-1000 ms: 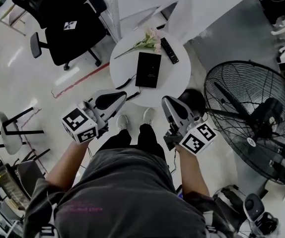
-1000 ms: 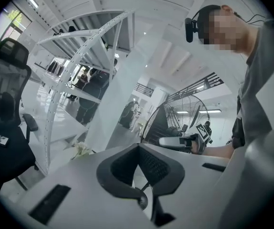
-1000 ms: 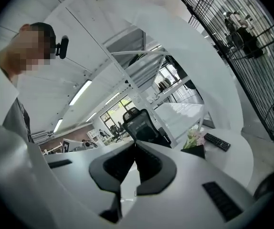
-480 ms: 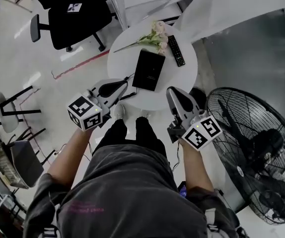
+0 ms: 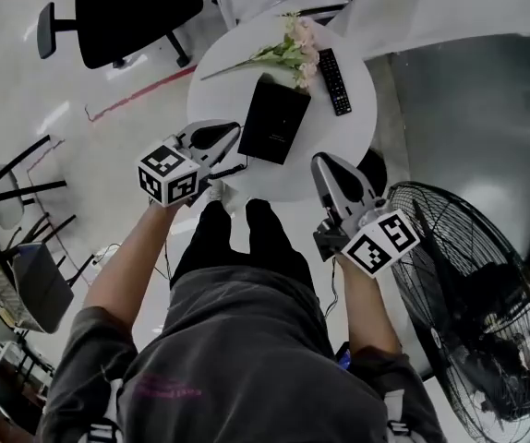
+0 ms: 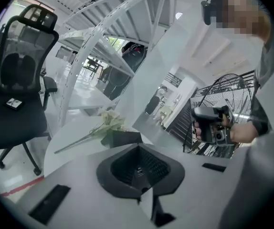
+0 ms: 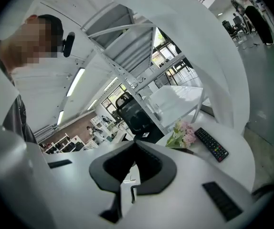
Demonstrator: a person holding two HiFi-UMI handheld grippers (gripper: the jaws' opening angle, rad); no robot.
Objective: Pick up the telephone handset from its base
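Note:
The telephone [image 5: 274, 120] is a flat black slab lying on the round white table [image 5: 343, 141], with its cord [image 5: 233, 168] trailing off the near edge. I cannot make out the handset apart from the base. My left gripper [image 5: 233, 129] is shut and empty, hovering at the table's left rim just left of the telephone. In the left gripper view its closed jaws [image 6: 138, 147] point at the telephone [image 6: 122, 138]. My right gripper [image 5: 323, 160] is shut and empty, over the table's near right edge. Its jaws [image 7: 134, 142] hide the telephone in its own view.
Pink flowers [image 5: 288, 53] and a black remote [image 5: 334, 81] lie on the far side of the table. A black office chair [image 5: 126, 7] stands at far left. A large floor fan [image 5: 477, 293] fills the right. The person's feet [image 5: 219, 192] are against the table's near edge.
Both grippers have come down and forward toward the table. The left one now reaches the rim beside the telephone; the right one sits at the near right edge. Both stayed shut.

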